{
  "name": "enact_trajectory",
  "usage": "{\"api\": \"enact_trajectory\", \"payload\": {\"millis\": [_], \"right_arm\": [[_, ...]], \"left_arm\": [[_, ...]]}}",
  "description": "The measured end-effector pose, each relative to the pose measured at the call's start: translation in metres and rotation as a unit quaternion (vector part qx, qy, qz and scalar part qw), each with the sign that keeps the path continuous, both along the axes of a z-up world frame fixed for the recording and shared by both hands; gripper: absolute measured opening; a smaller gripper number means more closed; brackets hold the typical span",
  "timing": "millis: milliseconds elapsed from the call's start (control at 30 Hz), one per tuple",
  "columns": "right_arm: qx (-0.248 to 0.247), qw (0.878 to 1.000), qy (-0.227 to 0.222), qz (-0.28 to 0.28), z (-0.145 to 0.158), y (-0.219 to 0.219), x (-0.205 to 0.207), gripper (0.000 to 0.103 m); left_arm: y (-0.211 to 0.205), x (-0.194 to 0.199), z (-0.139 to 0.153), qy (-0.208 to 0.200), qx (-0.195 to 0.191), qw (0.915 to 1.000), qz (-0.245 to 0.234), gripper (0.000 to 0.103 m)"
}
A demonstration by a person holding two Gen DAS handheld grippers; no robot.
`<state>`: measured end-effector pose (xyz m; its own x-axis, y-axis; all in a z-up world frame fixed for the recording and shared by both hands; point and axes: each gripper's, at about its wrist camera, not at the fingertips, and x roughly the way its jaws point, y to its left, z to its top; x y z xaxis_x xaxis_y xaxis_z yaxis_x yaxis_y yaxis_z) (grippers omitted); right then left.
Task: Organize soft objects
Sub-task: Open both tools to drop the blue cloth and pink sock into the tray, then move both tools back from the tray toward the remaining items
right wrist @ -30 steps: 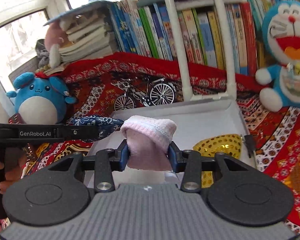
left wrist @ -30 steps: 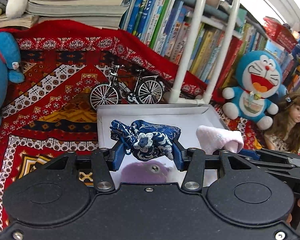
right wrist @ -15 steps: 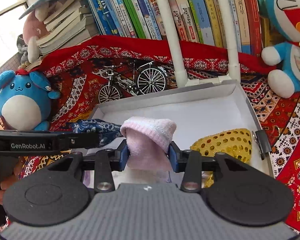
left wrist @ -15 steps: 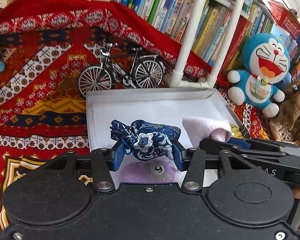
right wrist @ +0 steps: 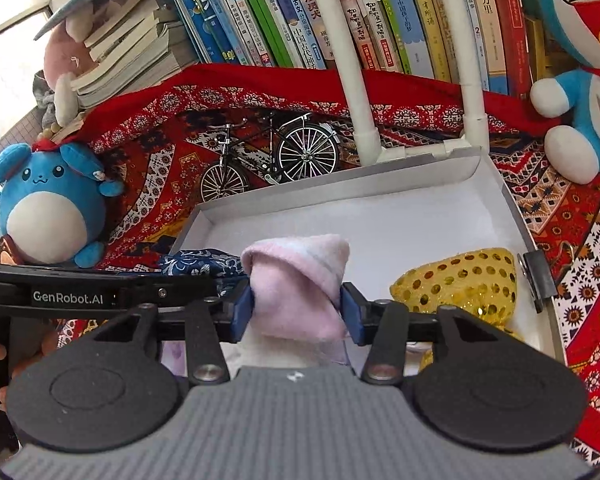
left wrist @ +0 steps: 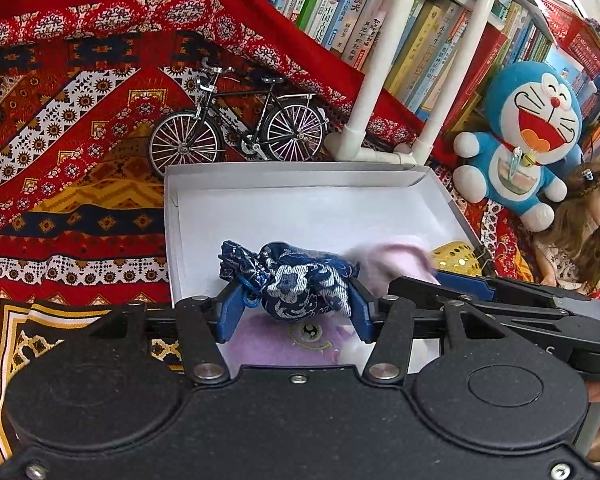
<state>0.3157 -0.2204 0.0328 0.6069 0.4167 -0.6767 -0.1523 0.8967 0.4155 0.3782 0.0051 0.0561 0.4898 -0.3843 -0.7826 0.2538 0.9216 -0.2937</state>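
Observation:
My left gripper [left wrist: 294, 304] hangs over the near end of a white cardboard box [left wrist: 292, 170]. Its jaws are opening, but the blue pads still touch a dark blue patterned pouch [left wrist: 296, 280] on both sides. A purple plush [left wrist: 276, 344] lies in the box just below. My right gripper [right wrist: 298, 308] is beside it on the right, jaws also opening, with a pink sock [right wrist: 296, 272] still caught between the pads above the box floor. A gold sequin pouch [right wrist: 456, 284] lies in the box at the right wall.
A model bicycle [left wrist: 240, 128] stands behind the box, next to white pipe posts [left wrist: 364, 120] and a row of books. A Doraemon plush [left wrist: 528, 128] and a doll [left wrist: 580, 232] sit to the right, a round blue plush [right wrist: 48, 208] to the left, all on red patterned cloth.
Both grippers have come forward and down over the box. The right jaws stand a little wider and the pink sock has puffed out between them. The blue pouch remains between the left pads.

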Motion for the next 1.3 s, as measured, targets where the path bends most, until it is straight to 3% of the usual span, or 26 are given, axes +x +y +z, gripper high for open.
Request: {"api": "enact_trajectory", "payload": {"millis": [200,400,533,1033,1300], "right_arm": [[0.011,1.0,-0.007,-0.008,0.009,-0.005,-0.007,0.07],[0.007,0.999,-0.029,-0.014,0.025,-0.009,-0.025,0.074],[-0.003,0.999,-0.048,-0.015,0.037,-0.009,-0.04,0.077],[-0.014,0.994,-0.112,-0.011,0.072,-0.016,-0.124,0.09],[-0.03,0.988,-0.149,-0.006,0.08,-0.028,-0.173,0.099]], "left_arm": [[0.004,-0.007,0.013,-0.012,-0.014,0.9998,0.011,0.06],[0.007,-0.029,0.037,-0.057,-0.013,0.9981,0.018,0.077],[0.009,-0.05,0.054,-0.086,-0.008,0.9962,0.014,0.083],[0.013,-0.15,0.086,-0.153,-0.004,0.9882,0.003,0.091],[0.006,-0.203,0.085,-0.188,-0.008,0.982,-0.012,0.092]]}}
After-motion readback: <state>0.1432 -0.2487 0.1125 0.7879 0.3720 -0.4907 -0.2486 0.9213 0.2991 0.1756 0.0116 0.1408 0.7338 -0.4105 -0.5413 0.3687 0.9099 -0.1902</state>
